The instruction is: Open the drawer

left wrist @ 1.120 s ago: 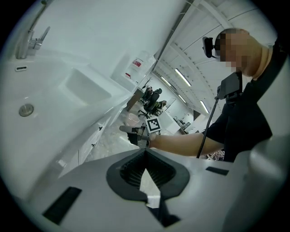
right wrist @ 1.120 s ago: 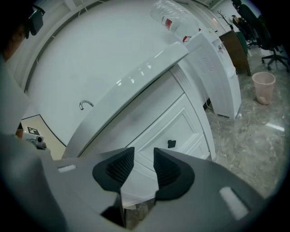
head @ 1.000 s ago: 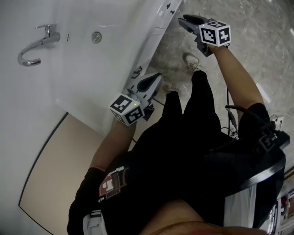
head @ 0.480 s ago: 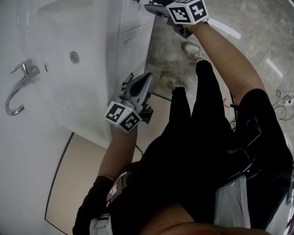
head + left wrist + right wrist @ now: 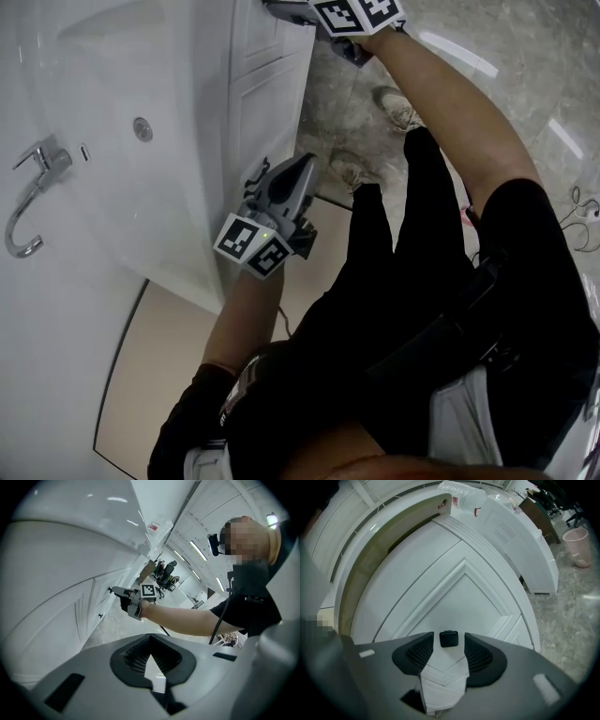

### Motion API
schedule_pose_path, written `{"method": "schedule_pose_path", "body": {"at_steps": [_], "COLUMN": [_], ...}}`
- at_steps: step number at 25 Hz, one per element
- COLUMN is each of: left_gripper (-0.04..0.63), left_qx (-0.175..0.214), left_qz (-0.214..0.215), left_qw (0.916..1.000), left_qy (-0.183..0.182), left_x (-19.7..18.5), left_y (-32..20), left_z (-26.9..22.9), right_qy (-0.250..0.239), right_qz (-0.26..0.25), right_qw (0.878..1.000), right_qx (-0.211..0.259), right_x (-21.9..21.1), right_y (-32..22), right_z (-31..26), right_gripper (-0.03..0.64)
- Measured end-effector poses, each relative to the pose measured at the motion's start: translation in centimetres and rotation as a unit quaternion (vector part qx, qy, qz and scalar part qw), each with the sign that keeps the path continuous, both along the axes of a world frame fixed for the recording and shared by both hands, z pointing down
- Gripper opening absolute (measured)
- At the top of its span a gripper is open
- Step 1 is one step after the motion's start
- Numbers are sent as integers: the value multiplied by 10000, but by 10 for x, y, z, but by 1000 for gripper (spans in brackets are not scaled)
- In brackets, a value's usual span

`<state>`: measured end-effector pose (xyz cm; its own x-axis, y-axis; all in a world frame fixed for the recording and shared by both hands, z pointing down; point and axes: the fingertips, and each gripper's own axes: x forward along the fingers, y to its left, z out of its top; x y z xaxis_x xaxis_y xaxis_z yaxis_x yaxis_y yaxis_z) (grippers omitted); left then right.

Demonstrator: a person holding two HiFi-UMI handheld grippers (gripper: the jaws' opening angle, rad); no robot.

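While the right gripper (image 5: pixel 449 642) faces the white panelled drawer front (image 5: pixel 461 592) squarely, its jaws have just been opening and now stand wide apart, with the small black square knob (image 5: pixel 449 638) between their tips and neither ribbed pad pressing on it. That front belongs to the white vanity (image 5: pixel 178 216), below the basin with the chrome tap (image 5: pixel 33 202). In the head view it lies at the top of the frame, apparently shut, level with the panels around it and above the grey marbled floor (image 5: pixel 525 84). The left gripper (image 5: pixel 298 173) hangs lower along the same cabinet face, its jaws together on nothing. The knob looks like the only place to take hold. It seems hard, smooth and small, so the pads should close on its two flat sides, close to the base, or they may slide off as the pull begins. A drawer of this kind is probably rigid and fairly heavy, likely to resist at first and then run freely, so a straight, steady pull away from the cabinet seems wiser than a jerk
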<state>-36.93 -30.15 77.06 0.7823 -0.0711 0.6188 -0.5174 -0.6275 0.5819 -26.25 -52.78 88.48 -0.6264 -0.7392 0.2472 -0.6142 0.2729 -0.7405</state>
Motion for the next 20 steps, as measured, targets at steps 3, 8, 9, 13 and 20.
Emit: {"method": "schedule_pose_path", "body": {"at_steps": [3, 8, 9, 13, 20], "left_gripper": [-8, -8, -8, -8, -8], "left_qx": [-37, -26, -18, -11, -16], "left_qz": [-3, -59, -77, -129, -103], "left_qw": [10000, 10000, 10000, 9999, 9999], "left_qy": [7, 17, 24, 52, 76], "left_x": [-1, -4, -5, -7, -5], "left_y": [3, 1, -1, -5, -5], "left_z": [1, -1, -1, -3, -5], "right_qy": [54, 146, 163, 232, 350], "right_qz": [-46, -129, -146, -203, -157], "right_qw": [10000, 9998, 9998, 9995, 9993], "right_qx": [5, 15, 18, 26, 2], "right_x": [-3, -7, -8, -11, -12], "right_y": [-3, -8, -10, -14, -16], "right_z": [1, 3, 3, 5, 6], "right_gripper": [173, 172, 170, 133, 127]}}
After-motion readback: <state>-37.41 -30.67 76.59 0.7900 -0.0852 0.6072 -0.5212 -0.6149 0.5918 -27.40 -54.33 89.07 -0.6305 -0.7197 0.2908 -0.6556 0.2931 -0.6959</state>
